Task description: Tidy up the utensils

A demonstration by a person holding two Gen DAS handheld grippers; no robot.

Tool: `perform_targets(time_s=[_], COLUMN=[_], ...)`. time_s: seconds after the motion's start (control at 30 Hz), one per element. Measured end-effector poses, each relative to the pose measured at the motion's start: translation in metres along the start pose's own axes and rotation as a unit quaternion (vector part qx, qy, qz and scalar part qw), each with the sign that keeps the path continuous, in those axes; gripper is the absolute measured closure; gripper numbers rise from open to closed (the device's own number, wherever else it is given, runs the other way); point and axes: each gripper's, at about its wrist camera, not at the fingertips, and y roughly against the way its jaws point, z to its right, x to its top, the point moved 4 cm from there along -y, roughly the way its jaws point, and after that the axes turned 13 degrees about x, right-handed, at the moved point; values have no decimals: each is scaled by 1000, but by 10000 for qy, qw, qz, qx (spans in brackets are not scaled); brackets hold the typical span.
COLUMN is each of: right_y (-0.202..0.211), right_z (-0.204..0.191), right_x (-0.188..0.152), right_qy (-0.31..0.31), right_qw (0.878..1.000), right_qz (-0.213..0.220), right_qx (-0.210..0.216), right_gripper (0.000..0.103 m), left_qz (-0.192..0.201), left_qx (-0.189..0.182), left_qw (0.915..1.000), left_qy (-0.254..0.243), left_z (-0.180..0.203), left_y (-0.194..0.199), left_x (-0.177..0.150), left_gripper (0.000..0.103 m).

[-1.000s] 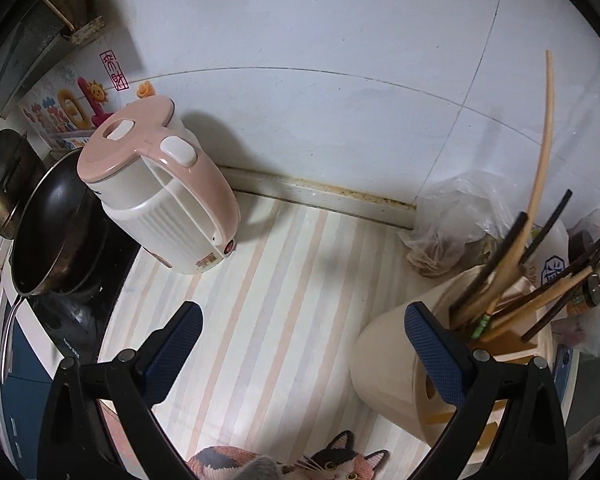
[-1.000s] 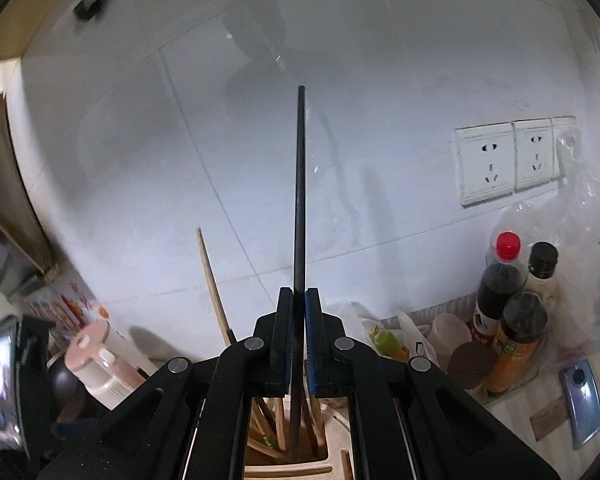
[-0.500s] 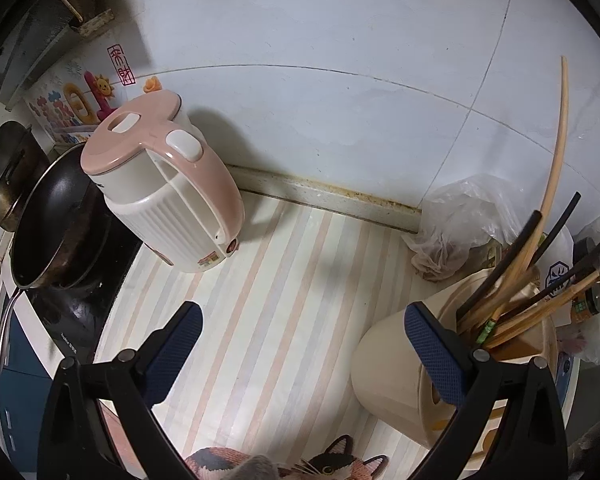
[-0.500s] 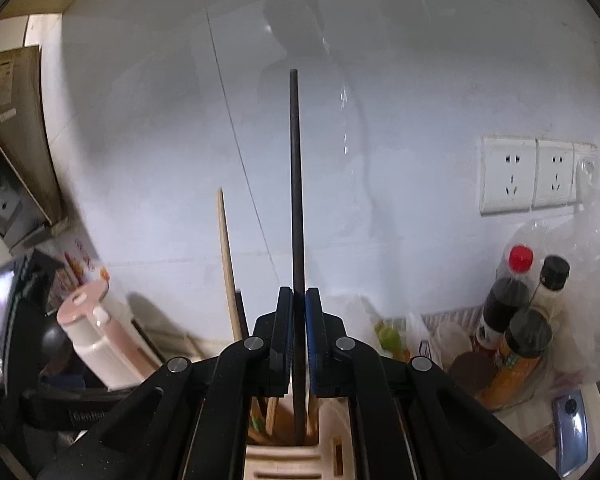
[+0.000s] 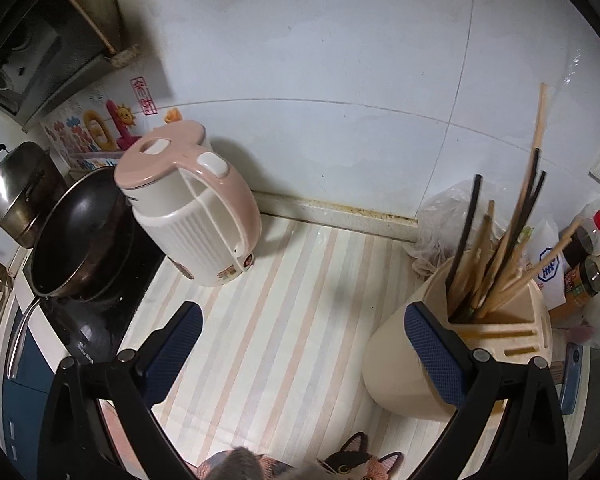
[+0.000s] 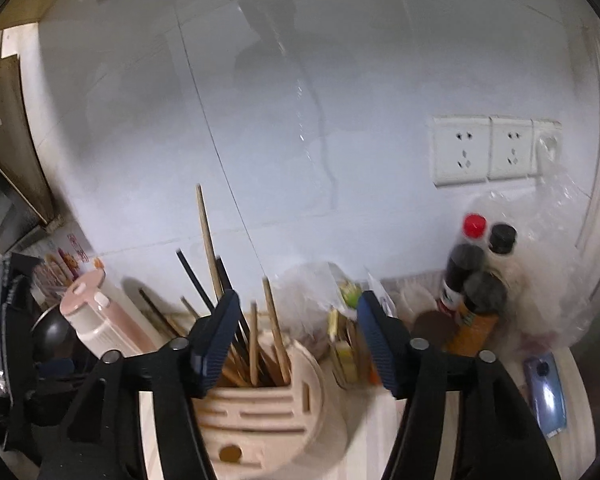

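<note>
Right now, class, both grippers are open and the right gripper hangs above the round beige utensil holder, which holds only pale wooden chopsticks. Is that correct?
Not quite. The round beige utensil holder holds black chopsticks as well as pale wooden chopsticks, as the left wrist view shows. The rest stands: the left gripper and the right gripper are both open.

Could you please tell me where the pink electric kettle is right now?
In the left wrist view the pink electric kettle stands left of centre on the striped counter, beside the dark wok and against the wall.
</note>
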Motion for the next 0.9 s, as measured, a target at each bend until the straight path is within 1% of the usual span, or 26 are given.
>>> perform_targets(time_s=[0.1, 0.13, 0.17, 0.2, 0.3, 0.4, 0.47, 0.6, 0.67, 0.8, 0.9], right_y=[8, 11, 14, 18, 34, 53, 70, 119, 148, 206, 247], right_z=[4, 5, 6, 6, 2, -3, -7, -17, -23, -40, -58], right_x=[-10, -13, -17, -20, -31, -40, -44, -55, -59, -67, -74], right_qy=[-39, -51, -28, 17, 233, 305, 369, 490, 505, 621, 639], right_qw=[9994, 9990, 9983, 9975, 9951, 9940, 9938, 9940, 9945, 9948, 9943], right_qz=[-303, -407, -498, -578, -742, -906, -909, -796, -713, -444, -269], right_qx=[-175, -203, -296, -408, -618, -524, -517, -564, -581, -681, -809], right_gripper=[27, 19, 6, 1, 0, 0, 0, 0, 0, 0, 0], left_qz=[224, 303, 348, 395, 518, 654, 727, 814, 936, 1227, 1292], left_qx=[53, 72, 69, 65, 51, -47, -96, -268, -346, -361, -433], left_qw=[9997, 9995, 9994, 9992, 9986, 9978, 9973, 9962, 9949, 9917, 9907], left_qy=[27, 23, 22, 27, 38, 52, 83, 157, 141, 100, 11], left_z=[-4, -6, -7, -8, -13, -20, -26, -44, -53, -76, -91], left_y=[15, 23, 28, 33, 55, 82, 102, 143, 165, 206, 229], left_x=[-10, -15, -18, -23, -37, -51, -62, -84, -97, -123, -140], left_gripper=[0, 0, 0, 0, 0, 0, 0, 0, 0, 0, 0])
